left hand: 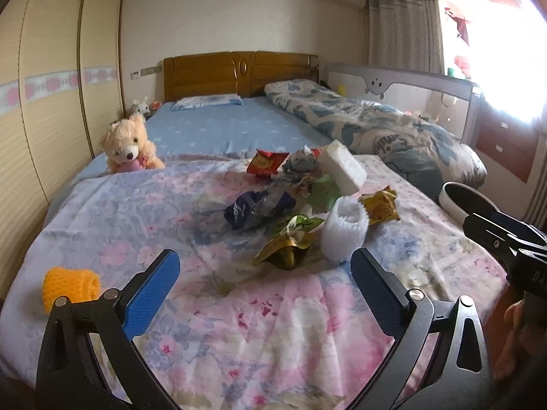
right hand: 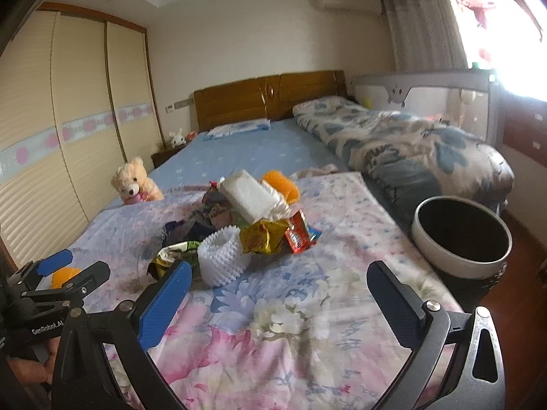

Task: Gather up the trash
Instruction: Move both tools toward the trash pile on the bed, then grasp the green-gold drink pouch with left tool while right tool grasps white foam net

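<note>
- Bedroom surroundings are shown in both wrist views, with a floral quilt (left hand: 239, 324) filling the lower half of each frame.
- Lowest in the left wrist view, the left gripper (left hand: 265, 275) is seen with its jaws spread wide and nothing between them; it is held above the bare quilt.
- Lowest in the right wrist view, the right gripper (right hand: 278, 288) is likewise spread wide and empty.
- An orange foam net (left hand: 71, 288) lies alone at the lower left of the left view, well apart from the rest.
- Just beyond the grippers, at frame centre, a heap of trash is spread on the quilt: a white foam net (right hand: 222, 256), a green-gold wrapper (left hand: 285, 249), a yellow wrapper (right hand: 263, 237), a red packet (right hand: 298, 235), a dark blue bag (left hand: 256, 208) and a white foam block (right hand: 248, 198).
- At the right edge of the right view, a round bin (right hand: 461, 235) stands beside the bed; its dark interior appears empty as far as can be seen.
- Collection is judged not yet begun: every piece remains to be lifted and dropped in the bin.
- Farther back, a teddy bear (left hand: 130, 145) and a wooden headboard (left hand: 239, 73) are seen.
</note>
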`<state>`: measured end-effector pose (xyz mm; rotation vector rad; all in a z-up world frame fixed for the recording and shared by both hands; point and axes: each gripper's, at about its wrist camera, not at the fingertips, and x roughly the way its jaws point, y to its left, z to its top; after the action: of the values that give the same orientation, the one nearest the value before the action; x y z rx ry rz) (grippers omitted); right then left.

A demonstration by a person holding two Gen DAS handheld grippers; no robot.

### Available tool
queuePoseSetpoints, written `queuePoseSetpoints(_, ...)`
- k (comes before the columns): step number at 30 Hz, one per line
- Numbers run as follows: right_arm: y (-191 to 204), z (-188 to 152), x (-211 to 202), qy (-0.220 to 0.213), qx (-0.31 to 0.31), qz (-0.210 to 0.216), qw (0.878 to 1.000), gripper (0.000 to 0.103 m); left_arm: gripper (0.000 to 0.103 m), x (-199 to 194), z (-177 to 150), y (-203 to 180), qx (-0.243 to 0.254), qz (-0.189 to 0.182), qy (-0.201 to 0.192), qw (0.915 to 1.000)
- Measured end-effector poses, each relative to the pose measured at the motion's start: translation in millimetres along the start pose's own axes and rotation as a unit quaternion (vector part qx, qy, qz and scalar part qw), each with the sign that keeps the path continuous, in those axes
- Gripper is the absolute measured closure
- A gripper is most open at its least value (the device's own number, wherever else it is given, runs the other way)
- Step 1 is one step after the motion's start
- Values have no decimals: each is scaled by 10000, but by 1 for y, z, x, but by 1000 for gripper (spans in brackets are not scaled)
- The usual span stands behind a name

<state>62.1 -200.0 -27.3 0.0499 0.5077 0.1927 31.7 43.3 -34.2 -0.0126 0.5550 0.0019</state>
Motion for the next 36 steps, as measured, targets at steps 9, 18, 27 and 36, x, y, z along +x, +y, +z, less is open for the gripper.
queuePoseSetpoints(9, 7, -9, 51, 850, 241, 506, 9948, 20, 12, 53, 3, 4, 335, -331, 603, 9971)
queuePoseSetpoints(18, 5, -11, 85, 1213, 464, 722, 9889, 25, 31, 101, 4, 2, 344, -816, 1222, 9886)
queuePoseSetpoints(27, 20, -14, 111, 1480, 446, 952, 9834, 25, 64, 104, 2, 24, -148, -1259, 1340, 9828)
queuePoseSetpoints(36, 40, -14, 150, 1795, 334, 1103, 9770, 47, 67, 76, -11, 26, -53, -1159, 1210, 9858)
